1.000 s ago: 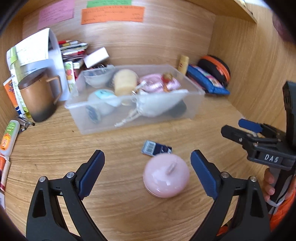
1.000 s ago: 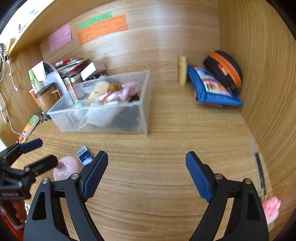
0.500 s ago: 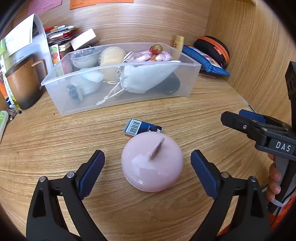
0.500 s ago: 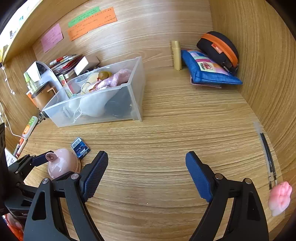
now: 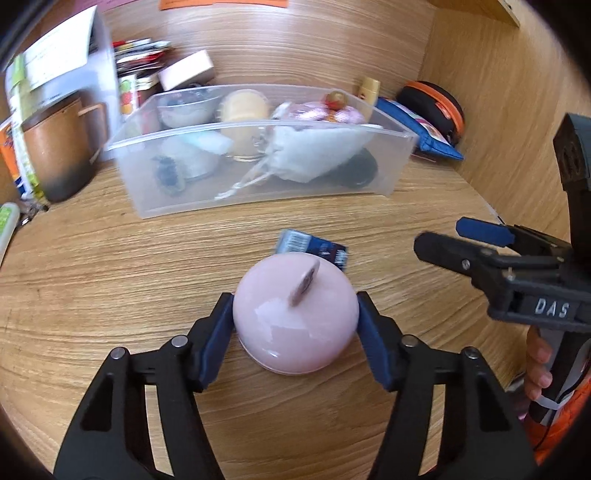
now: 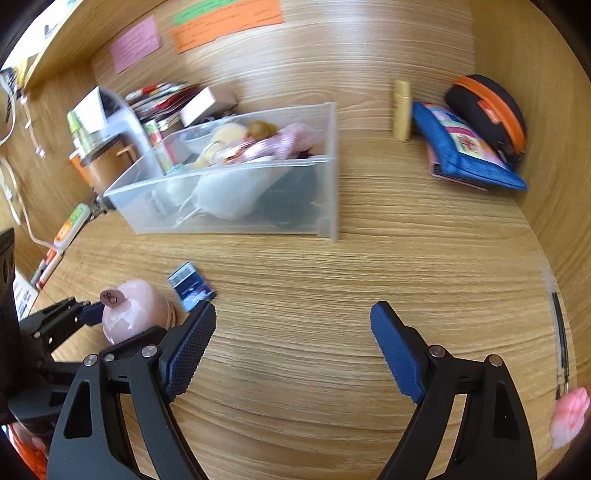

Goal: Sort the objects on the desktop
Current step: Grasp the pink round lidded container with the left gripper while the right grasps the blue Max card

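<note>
Left wrist view: left tool [image 5: 295, 325] clamped on pink dome [image 5: 295, 319], one blue pad pressed to each side. Dome low on the worktop [image 5: 92, 280], a small tab standing up from its top. Blue card [image 5: 314, 247] flat just behind the dome, between dome and bin [image 5: 258, 147]. Bin clear plastic, well behind the dome, holding a white pouch [image 5: 317, 151], a pale round tub [image 5: 243, 110], pink fabric [image 5: 325, 112] and dark items. Brown mug [image 5: 55, 151] left of the bin, papers and packets behind it. Blue pouch [image 5: 421, 129] and black-orange case [image 5: 432, 105] right of the bin, against the wall; a cream tube [image 5: 369, 88] upright beside them. Right tool [image 5: 476, 243] right of the dome, apart from it, marked DAS.

Right wrist view: right tool [image 6: 293, 343] spread wide, nothing between its pads, over bare worktop [image 6: 332, 280]. Dome [image 6: 133, 310] left of it, held in the left tool [image 6: 92, 317]. Card [image 6: 190, 286] just right of the dome. Bin [image 6: 236, 177] behind the dome, well apart. Blue pouch [image 6: 465, 147] and case [image 6: 487, 110] far right of the bin, tube [image 6: 402, 110] beside them. Pink paw-shaped thing [image 6: 569, 415] at the frame's right edge. Orange and pink notes [image 6: 225, 22] on the wall above the bin.
</note>
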Demonstrator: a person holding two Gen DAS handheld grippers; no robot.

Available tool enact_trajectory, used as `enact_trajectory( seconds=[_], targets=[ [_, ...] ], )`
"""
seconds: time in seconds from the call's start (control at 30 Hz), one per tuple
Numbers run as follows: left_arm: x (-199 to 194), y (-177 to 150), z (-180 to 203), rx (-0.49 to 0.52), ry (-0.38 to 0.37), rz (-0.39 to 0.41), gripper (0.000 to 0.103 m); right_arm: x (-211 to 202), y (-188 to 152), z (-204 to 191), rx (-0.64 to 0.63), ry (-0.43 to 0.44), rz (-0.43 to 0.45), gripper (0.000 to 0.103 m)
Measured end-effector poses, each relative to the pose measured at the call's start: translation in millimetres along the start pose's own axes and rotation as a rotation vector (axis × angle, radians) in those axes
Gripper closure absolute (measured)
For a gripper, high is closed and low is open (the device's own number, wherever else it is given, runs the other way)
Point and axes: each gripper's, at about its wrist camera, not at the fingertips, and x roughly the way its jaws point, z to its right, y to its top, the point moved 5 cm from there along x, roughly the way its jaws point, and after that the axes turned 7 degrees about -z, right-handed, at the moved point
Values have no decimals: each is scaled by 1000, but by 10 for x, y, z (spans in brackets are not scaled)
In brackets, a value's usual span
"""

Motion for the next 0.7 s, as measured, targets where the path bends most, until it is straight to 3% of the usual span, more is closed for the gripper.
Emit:
enact_trajectory(
  seconds=[0.3, 0.53, 0.7],
  targets=[
    [-137, -29, -543, -111, 63, 26, 39, 260, 79, -523, -180, 6, -54, 19],
    [-238, -16, -705, -139, 73, 53, 39, 422, 189, -743, -296, -22, -82, 23],
    [-273, 48, -711, -137, 74, 70, 39, 545, 246, -783, -343, -26, -121, 46]
  ],
)
